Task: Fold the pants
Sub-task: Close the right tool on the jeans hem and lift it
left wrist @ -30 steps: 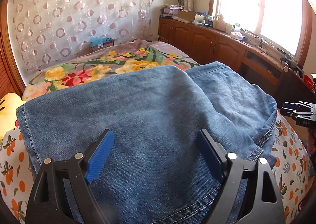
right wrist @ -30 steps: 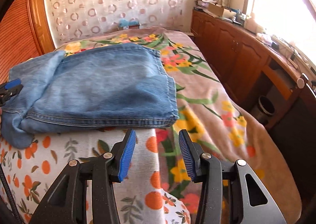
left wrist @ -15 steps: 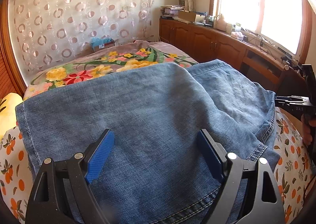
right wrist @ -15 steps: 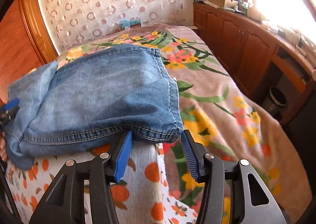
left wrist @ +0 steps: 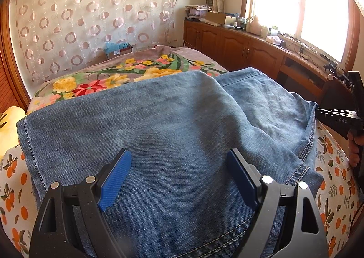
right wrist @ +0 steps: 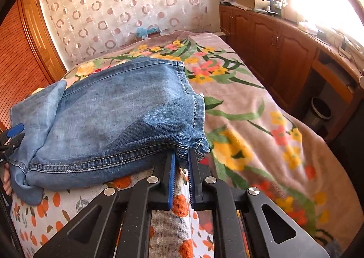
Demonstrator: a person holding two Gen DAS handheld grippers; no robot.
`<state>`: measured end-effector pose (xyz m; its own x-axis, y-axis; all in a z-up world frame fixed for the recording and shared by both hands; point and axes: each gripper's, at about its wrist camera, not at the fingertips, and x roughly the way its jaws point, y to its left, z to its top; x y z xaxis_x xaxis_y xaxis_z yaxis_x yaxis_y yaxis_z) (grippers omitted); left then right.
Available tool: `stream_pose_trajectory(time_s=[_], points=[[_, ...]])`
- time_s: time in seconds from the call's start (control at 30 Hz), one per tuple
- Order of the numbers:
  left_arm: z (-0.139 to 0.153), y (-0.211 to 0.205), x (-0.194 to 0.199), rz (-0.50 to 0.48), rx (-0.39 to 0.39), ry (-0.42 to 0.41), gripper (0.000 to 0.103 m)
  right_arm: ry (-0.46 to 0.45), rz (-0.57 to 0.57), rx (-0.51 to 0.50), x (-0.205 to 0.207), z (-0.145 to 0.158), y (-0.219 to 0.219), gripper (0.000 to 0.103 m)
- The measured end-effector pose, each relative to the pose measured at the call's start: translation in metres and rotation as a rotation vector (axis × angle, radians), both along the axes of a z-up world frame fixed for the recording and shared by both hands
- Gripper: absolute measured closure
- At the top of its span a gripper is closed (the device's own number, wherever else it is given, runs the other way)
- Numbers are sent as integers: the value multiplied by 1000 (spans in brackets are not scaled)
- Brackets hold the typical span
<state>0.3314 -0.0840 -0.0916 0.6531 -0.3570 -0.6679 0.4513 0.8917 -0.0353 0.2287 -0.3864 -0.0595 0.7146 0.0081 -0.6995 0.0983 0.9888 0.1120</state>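
Sunlit from the window, the bed wears a pink floral blanket and an orange-print sheet, with wooden cabinets along its right side. Folded blue denim pants lie across the bed, over the line where sheet meets blanket. My right tongs are closing on the pants' near right corner, the hem pinched between the blue pads. My left tongs hang wide above the pants' denim, gripping nothing.

Harsh daylight blows out the window at right; fisheye edges curve and darken.
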Motion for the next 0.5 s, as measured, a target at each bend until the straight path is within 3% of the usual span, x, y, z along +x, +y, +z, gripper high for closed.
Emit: stream_pose_trajectory(time_s=[0.5], points=[[25, 18, -16, -21, -38, -50, 17, -166, 38, -41, -11, 49, 45, 96]])
